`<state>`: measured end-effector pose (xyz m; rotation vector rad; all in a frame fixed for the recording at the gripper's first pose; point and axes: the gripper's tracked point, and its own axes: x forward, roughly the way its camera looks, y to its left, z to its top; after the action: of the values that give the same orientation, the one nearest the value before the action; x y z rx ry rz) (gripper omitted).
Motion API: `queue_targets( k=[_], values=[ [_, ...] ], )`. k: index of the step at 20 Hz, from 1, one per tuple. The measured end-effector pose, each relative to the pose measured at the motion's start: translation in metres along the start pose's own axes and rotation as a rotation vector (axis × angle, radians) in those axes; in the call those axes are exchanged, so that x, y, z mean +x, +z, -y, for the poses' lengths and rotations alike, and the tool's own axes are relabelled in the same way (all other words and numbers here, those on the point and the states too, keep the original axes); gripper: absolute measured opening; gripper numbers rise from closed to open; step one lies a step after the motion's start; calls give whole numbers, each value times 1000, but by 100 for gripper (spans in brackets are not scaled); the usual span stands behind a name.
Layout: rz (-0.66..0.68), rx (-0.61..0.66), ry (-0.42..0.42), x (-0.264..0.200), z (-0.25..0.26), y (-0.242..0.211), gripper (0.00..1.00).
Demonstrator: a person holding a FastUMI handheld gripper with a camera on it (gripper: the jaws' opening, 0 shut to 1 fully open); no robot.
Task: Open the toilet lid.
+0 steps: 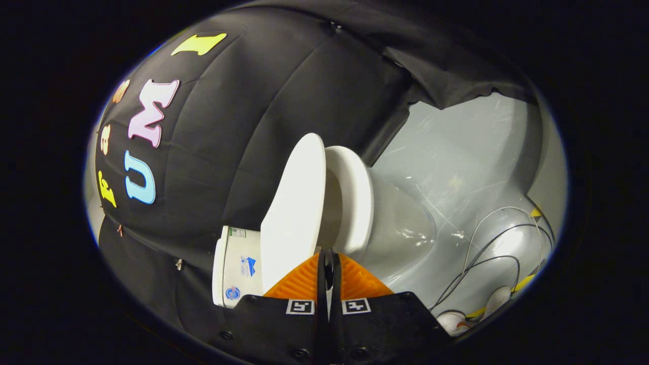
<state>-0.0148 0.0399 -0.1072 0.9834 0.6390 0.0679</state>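
Observation:
The view is tilted, so the white toilet lies sideways in it. Its lid (294,203) is raised partway and stands apart from the seat (355,197), with a wedge-shaped gap between them showing the inside of the bowl (400,228). The tank (236,266) sits behind the lid, against the black cloth. My gripper (328,253) is at the lid's front rim. Its fingers are pressed close together, with a thin white strip of the rim showing between them.
The black cloth wall (243,126) hangs behind the toilet. A glossy grey floor (456,152) spreads out beyond the bowl. Several thin cables (487,253) loop across the floor beside the bowl, near yellow tape marks and small white objects (451,322).

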Motion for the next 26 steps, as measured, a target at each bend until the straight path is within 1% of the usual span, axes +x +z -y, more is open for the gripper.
queue_targets(
  k=[2, 10, 15, 19, 26],
  values=[
    [10, -41, -16, -4, -10, 2, 5],
    [72, -176, 4, -27, -63, 12, 5],
    [99, -238, 11, -37, -94, 13, 5],
    [108, -278, 10, -47, -122, 6, 5],
    [149, -387, 2, -60, -188, -11, 5]
  ],
)
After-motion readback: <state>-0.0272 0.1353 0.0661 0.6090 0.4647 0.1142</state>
